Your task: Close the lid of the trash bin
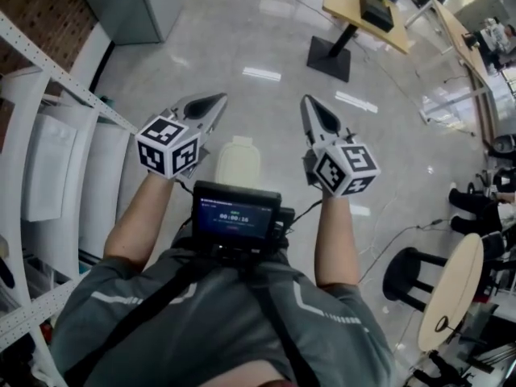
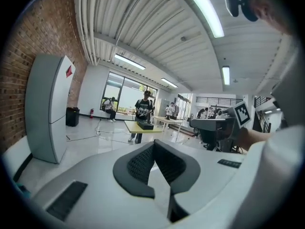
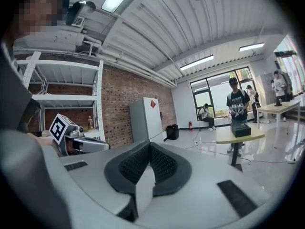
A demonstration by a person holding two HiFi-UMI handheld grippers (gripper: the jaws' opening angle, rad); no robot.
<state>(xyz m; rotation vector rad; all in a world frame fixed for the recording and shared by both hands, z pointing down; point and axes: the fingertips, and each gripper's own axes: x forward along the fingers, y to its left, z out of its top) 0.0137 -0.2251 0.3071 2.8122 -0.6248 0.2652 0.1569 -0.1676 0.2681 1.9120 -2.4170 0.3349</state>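
A cream, round-topped trash bin stands on the shiny floor just ahead of me, between my two forearms; from this angle I cannot tell how its lid stands. My left gripper is held up left of and above it, jaws closed tip to tip on nothing. To the bin's right, my right gripper is raised the same way and is also shut and empty. Each gripper view looks out level across the room, and the bin is hidden from both. The left gripper and the right gripper show their ribbed pads pressed together.
White metal shelving runs along my left, with a grey cabinet beyond it. A yellow table on a black base stands ahead to the right. A black stool and a round table are at my right. People stand far off.
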